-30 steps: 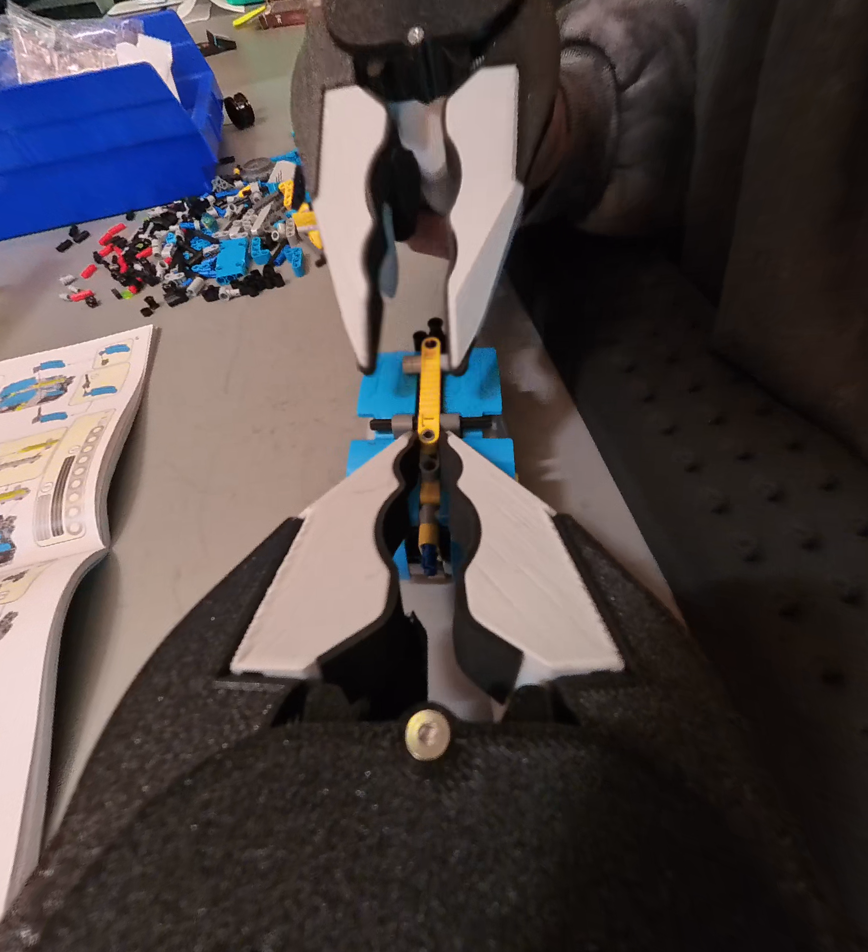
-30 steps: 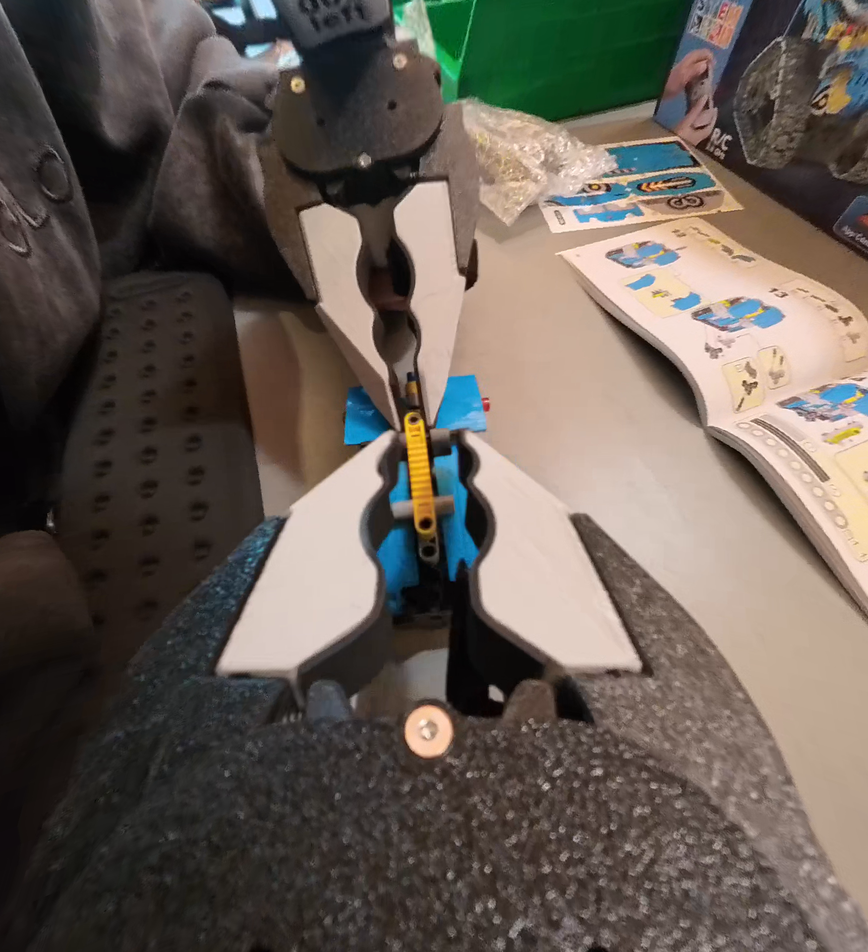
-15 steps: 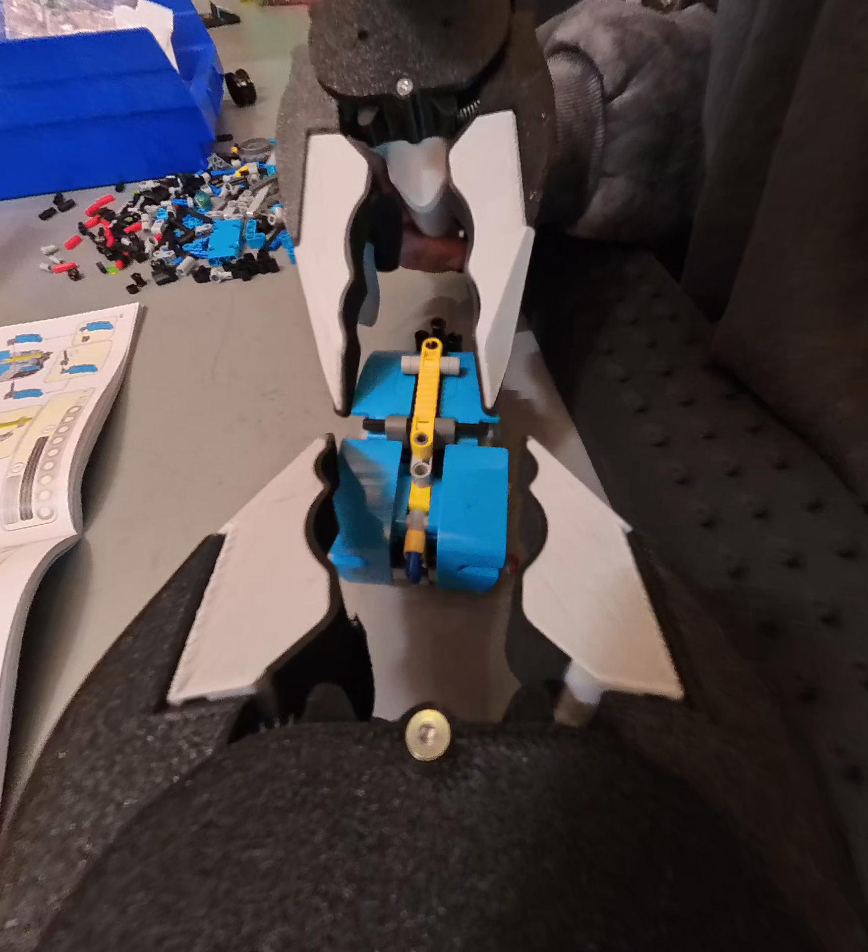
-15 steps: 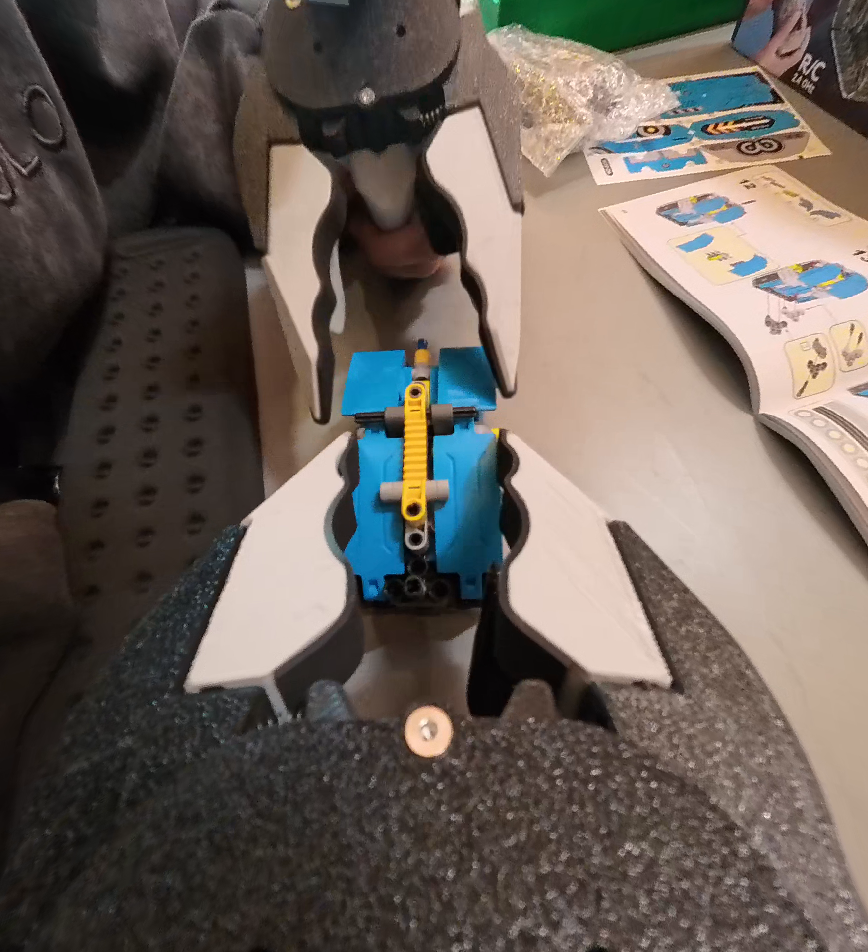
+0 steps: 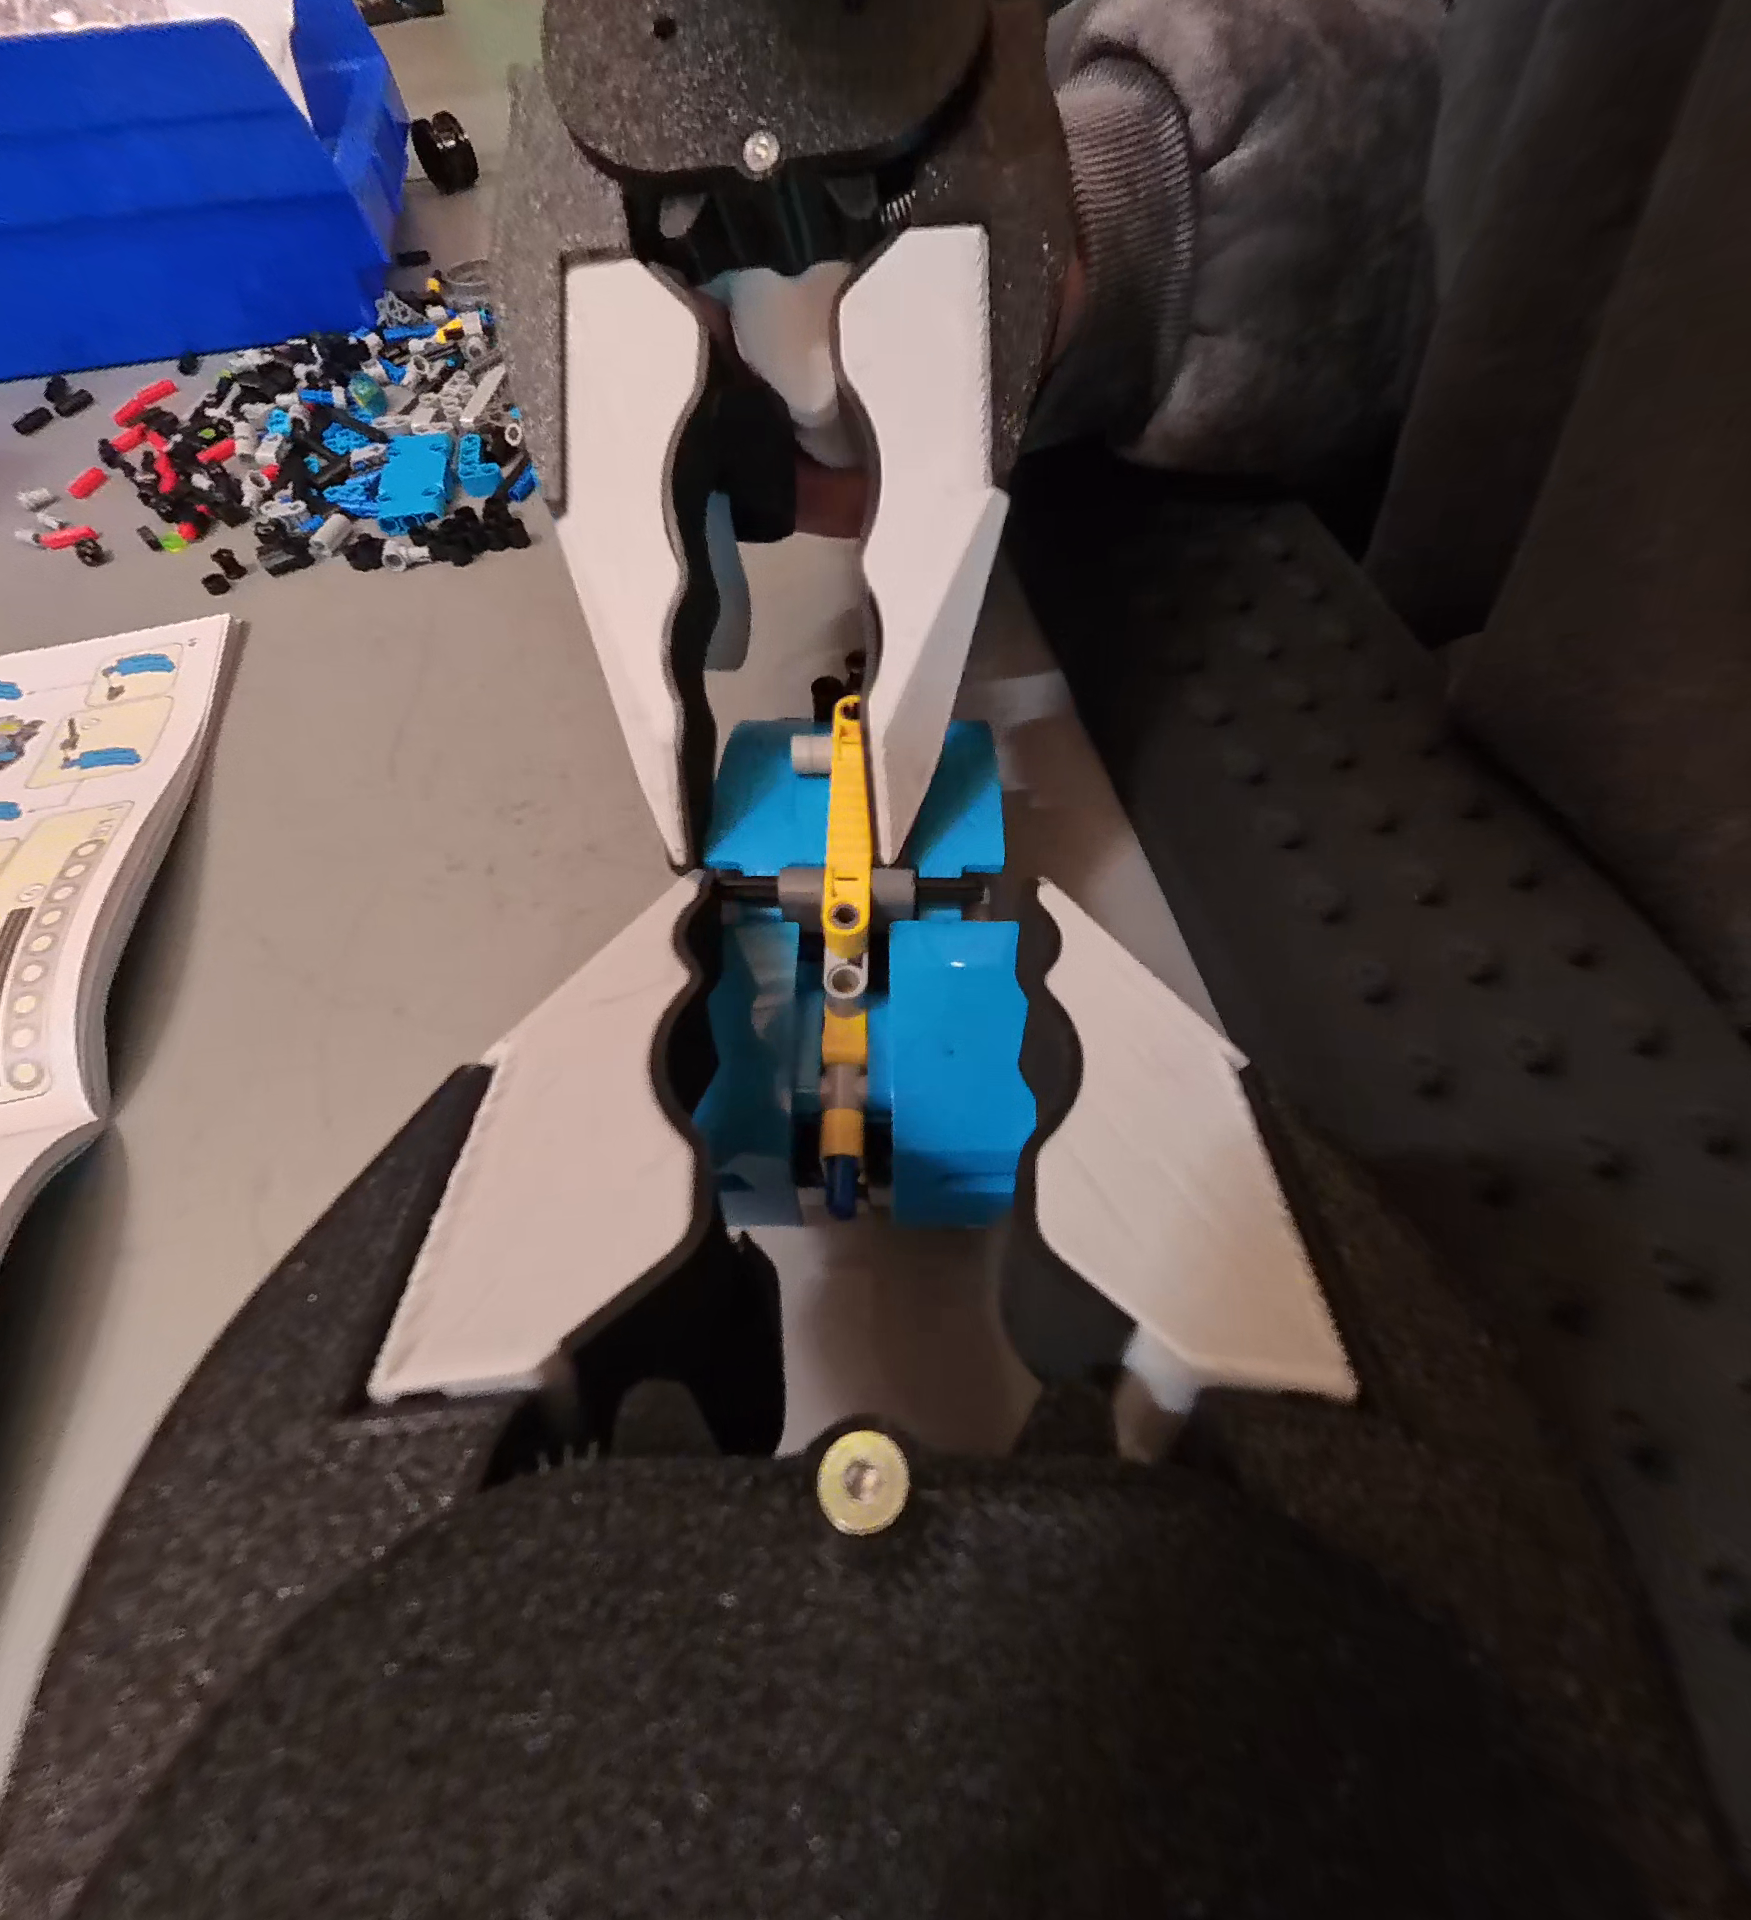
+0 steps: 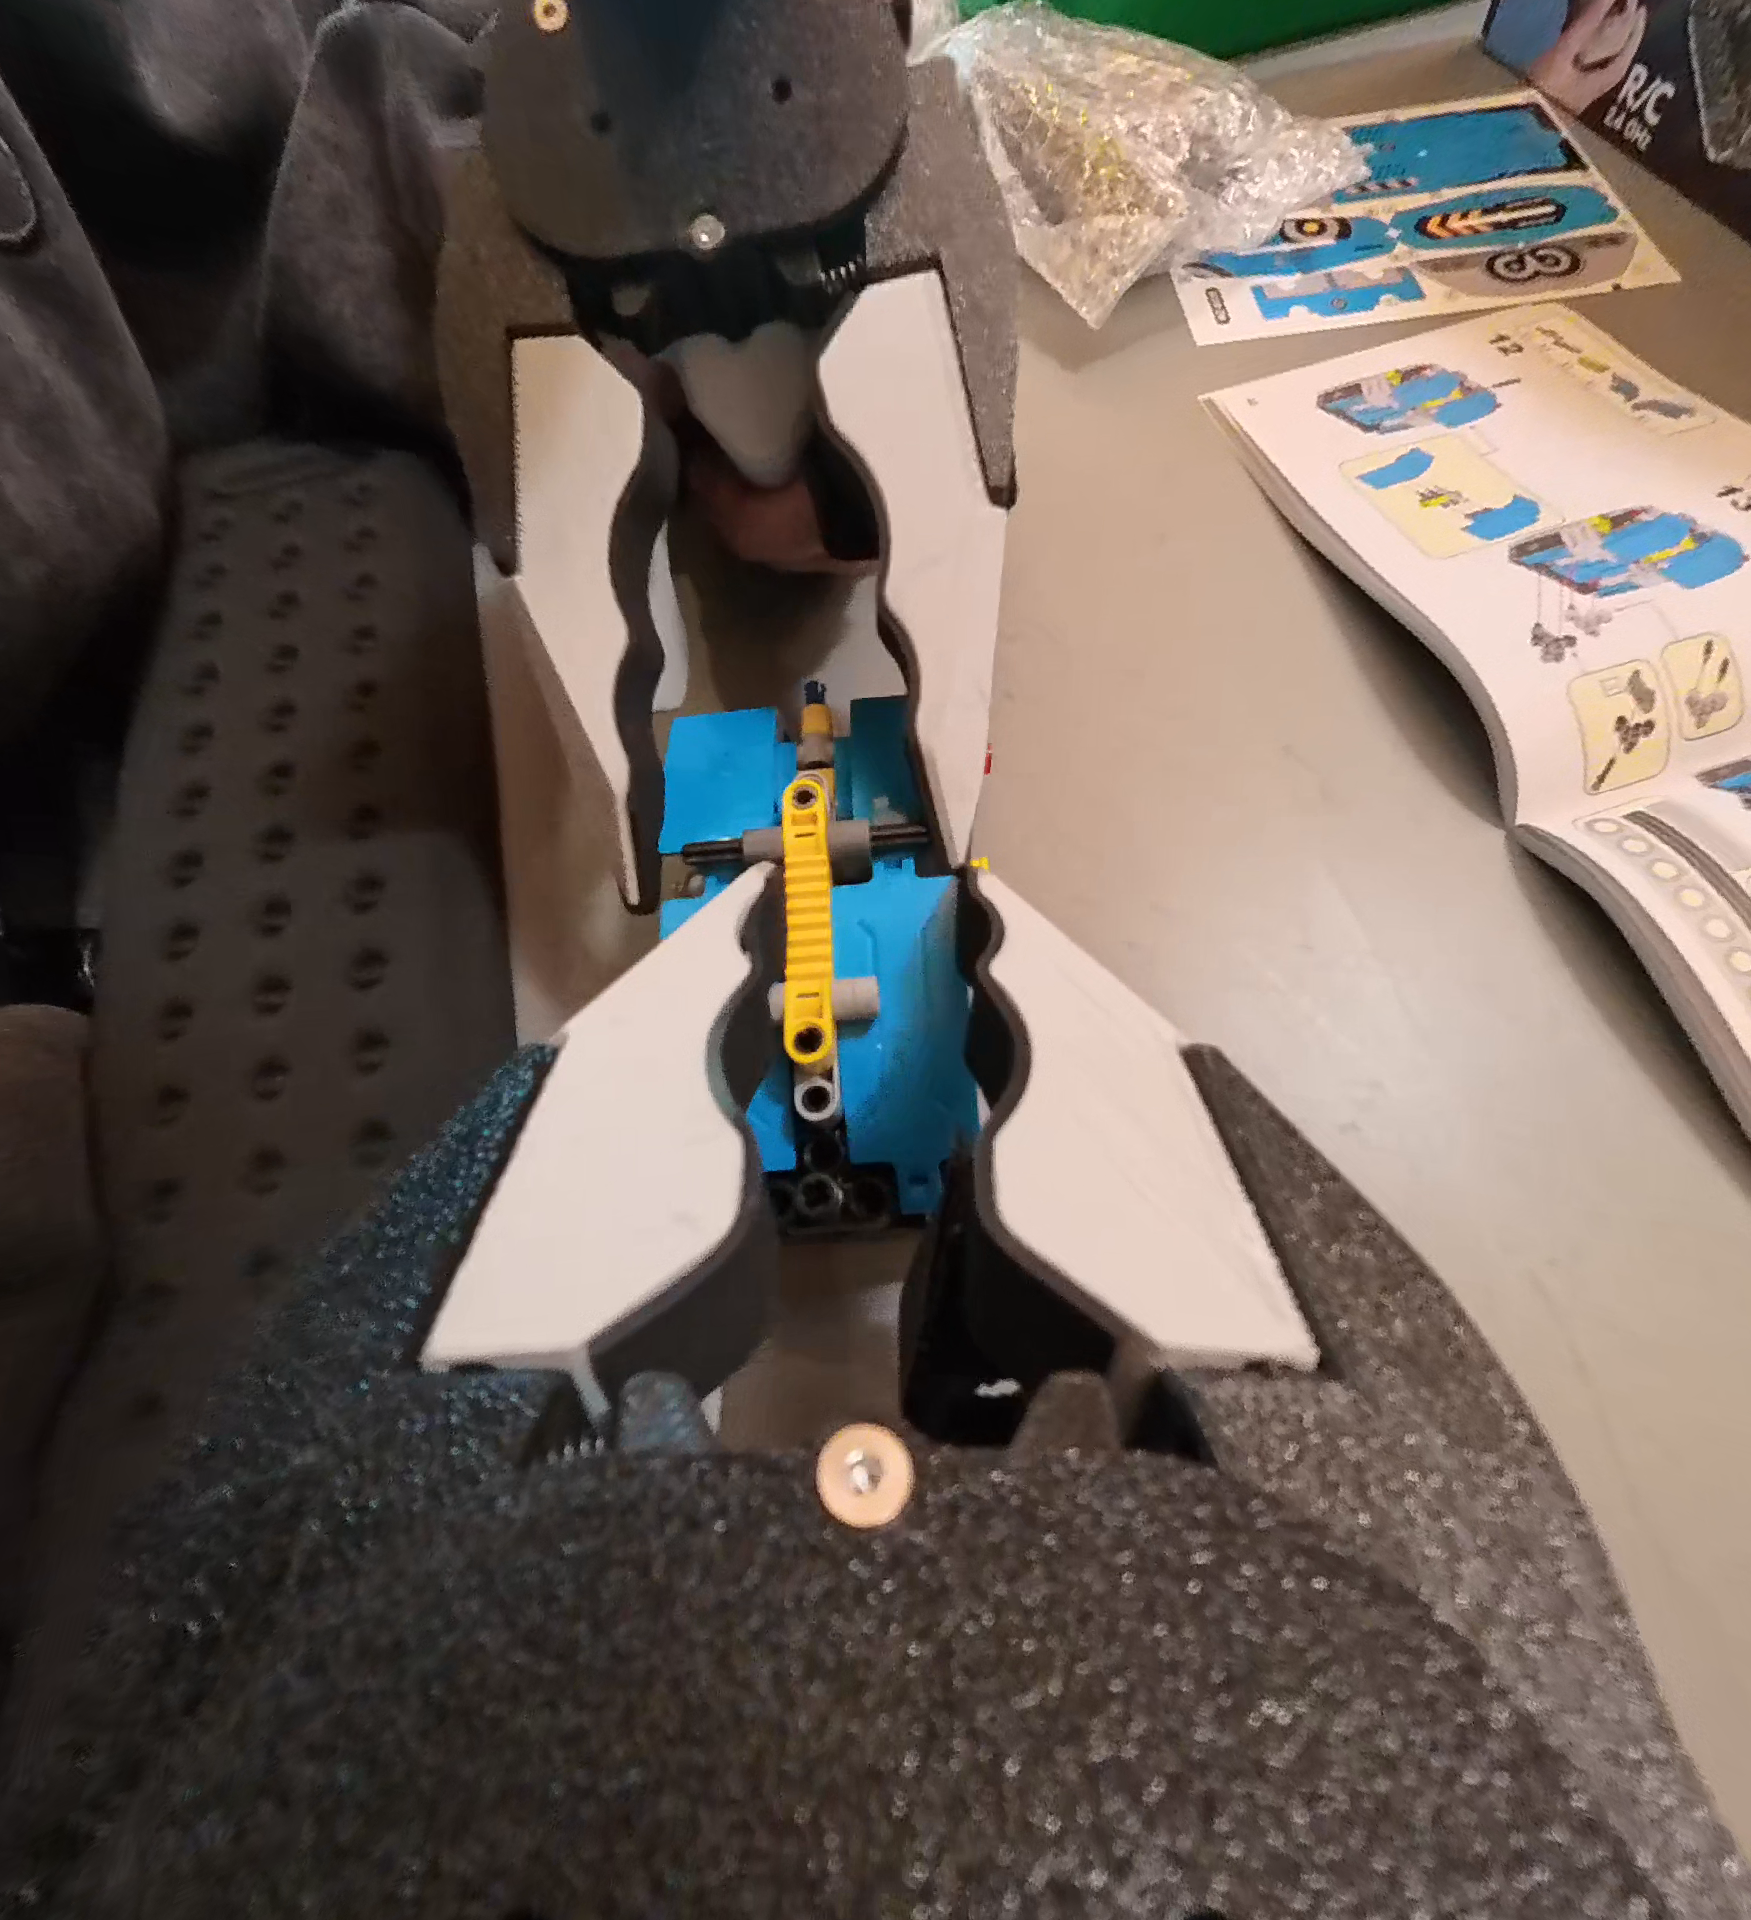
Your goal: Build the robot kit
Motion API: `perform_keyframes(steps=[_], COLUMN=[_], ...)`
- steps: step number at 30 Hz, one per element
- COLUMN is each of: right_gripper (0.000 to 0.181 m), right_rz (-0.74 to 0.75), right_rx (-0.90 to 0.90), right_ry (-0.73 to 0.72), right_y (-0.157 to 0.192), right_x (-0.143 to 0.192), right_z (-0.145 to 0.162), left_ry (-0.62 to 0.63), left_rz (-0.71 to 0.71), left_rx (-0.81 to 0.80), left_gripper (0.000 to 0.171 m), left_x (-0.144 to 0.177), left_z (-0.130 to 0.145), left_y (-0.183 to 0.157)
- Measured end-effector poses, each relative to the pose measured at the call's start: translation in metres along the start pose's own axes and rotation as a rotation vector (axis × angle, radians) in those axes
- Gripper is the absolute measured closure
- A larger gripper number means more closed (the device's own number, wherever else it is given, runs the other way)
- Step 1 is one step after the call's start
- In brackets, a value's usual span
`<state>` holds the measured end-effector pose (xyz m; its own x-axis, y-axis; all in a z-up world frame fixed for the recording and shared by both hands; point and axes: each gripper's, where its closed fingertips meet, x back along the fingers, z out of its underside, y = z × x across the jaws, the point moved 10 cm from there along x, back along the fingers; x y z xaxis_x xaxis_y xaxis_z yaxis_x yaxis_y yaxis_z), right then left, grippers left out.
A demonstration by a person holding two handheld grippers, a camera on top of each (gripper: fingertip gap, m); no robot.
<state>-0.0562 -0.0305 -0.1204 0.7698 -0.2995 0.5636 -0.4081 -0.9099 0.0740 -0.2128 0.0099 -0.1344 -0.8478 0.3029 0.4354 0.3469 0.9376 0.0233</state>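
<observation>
Both grippers are now spread around the blue brick assembly (image 5: 954, 1049); the left gripper (image 5: 866, 894) and right gripper (image 6: 866, 883) were earlier pinched at the yellow beam (image 6: 806, 935).

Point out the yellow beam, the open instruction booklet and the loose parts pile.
yellow beam (image 6: 806, 925), right wrist view, mid-length of its ribbed face
instruction booklet (image 6: 1619, 665), right wrist view, open page
loose parts pile (image 5: 331, 468), left wrist view, middle

Grey tabletop (image 5: 383, 831) in dim indoor light, dark perforated chair seat (image 5: 1422, 987) along its edge
</observation>
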Motion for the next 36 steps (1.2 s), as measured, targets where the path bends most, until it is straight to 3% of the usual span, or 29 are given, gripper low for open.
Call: perform_keyframes(steps=[11, 13, 17, 20, 24, 29, 36], right_gripper=[0.148, 0.132, 0.128, 0.121, 0.123, 0.132, 0.132], right_rz=[0.007, 0.029, -0.038, -0.011, 0.019, 0.03, 0.026], right_rx=[-0.076, -0.09, -0.137, -0.068, -0.012, -0.012, -0.021], right_ry=[-0.082, -0.108, -0.169, -0.176, -0.142, -0.13, -0.132], right_y=[-0.002, -0.003, -0.003, 0.006, 0.015, 0.012, 0.012], right_x=[0.0, 0.005, 0.026, 0.02, -0.002, -0.009, -0.011], right_z=[0.004, 0.004, 0.008, 0.008, 0.003, 0.003, -0.001], left_ry=[-0.016, -0.025, -0.052, -0.045, 0.03, 0.098, 0.108], left_rz=[-0.002, -0.012, -0.008, -0.007, 0.01, -0.003, -0.003], left_rx=[-0.007, -0.019, 0.032, 0.064, 0.086, 0.046, 0.045], left_gripper=[0.113, 0.112, 0.108, 0.1, 0.088, 0.095, 0.096], left_x=[0.003, 0.005, 0.014, 0.019, 0.02, 0.013, 0.011], left_z=[0.001, 0.001, 0.004, 0.006, 0.014, 0.017, 0.017], left_y=[-0.001, -0.003, -0.001, 0.004, 0.007, 0.003, 0.004])
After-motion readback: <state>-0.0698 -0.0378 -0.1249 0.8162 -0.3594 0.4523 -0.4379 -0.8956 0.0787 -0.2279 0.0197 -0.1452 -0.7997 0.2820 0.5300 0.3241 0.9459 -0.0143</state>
